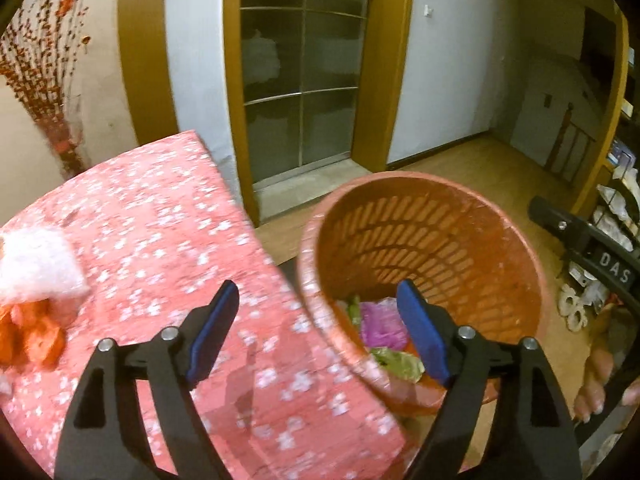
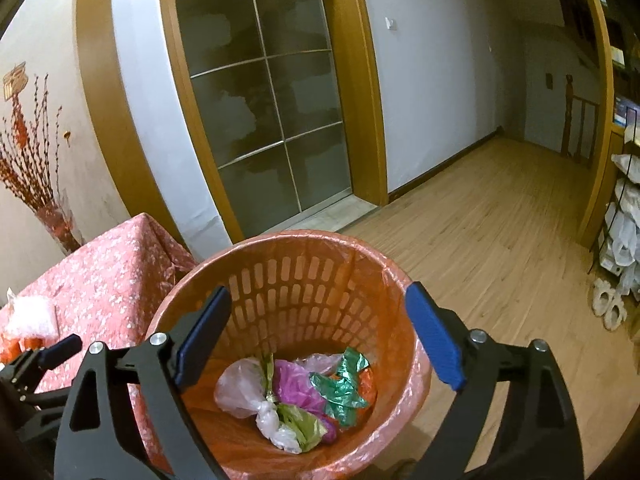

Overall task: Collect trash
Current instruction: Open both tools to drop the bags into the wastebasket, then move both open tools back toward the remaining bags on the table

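Note:
An orange slatted basket [image 2: 280, 238] with a thin liner stands on the floor against the table. In it lie a purple wrapper [image 2: 296, 384], green foil [image 2: 340, 388] and a knotted clear bag [image 2: 240, 388]. My right gripper [image 2: 318, 292] hangs open above the basket's mouth with nothing between its blue pads. My left gripper [image 1: 318, 292] is open too and holds nothing. It hovers over the edge of the pink flowered table [image 1: 180, 220] and the basket's rim [image 1: 520, 248]. On the table's left lie a white plastic bag [image 1: 36, 264] and orange scraps [image 1: 36, 336].
A glass-paned door in a wooden frame [image 2: 260, 100] stands behind the basket. Wooden floor [image 2: 480, 220] runs off to the right. A wire rack with bags [image 2: 624, 220] and slippers [image 2: 608, 308] are at the right. A vase of dried branches [image 2: 52, 216] stands behind the table.

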The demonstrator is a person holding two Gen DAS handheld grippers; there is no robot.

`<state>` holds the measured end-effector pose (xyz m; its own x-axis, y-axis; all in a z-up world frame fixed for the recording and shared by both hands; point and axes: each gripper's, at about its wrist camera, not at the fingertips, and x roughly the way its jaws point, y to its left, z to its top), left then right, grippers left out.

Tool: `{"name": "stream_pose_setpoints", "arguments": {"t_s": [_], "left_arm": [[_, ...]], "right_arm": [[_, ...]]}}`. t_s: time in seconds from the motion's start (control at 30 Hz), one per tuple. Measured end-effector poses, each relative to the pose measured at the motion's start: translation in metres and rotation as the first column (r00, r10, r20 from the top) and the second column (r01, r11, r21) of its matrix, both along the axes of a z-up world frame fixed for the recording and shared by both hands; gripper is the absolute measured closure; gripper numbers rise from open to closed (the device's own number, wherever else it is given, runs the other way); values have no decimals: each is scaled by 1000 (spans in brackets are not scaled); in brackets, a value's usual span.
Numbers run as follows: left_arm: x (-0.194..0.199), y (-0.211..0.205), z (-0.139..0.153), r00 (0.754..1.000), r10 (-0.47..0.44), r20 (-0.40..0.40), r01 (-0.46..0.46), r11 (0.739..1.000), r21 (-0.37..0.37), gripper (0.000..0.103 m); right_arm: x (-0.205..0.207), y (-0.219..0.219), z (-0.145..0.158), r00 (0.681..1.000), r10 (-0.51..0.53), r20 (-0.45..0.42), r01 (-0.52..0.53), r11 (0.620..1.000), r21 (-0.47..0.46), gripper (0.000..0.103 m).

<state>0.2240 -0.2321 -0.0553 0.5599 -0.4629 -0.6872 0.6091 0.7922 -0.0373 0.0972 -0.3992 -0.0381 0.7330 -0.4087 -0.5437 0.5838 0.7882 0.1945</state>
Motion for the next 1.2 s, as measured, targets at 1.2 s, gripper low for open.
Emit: {"name": "stream_pose_setpoints", "arguments": {"t_s": [1.2], "left_arm": [[54,401,14,699,711,-70,-714,700,-16,17]], "right_arm": [[50,180,26,937,339,-85,-346,934,-90,8]]}}
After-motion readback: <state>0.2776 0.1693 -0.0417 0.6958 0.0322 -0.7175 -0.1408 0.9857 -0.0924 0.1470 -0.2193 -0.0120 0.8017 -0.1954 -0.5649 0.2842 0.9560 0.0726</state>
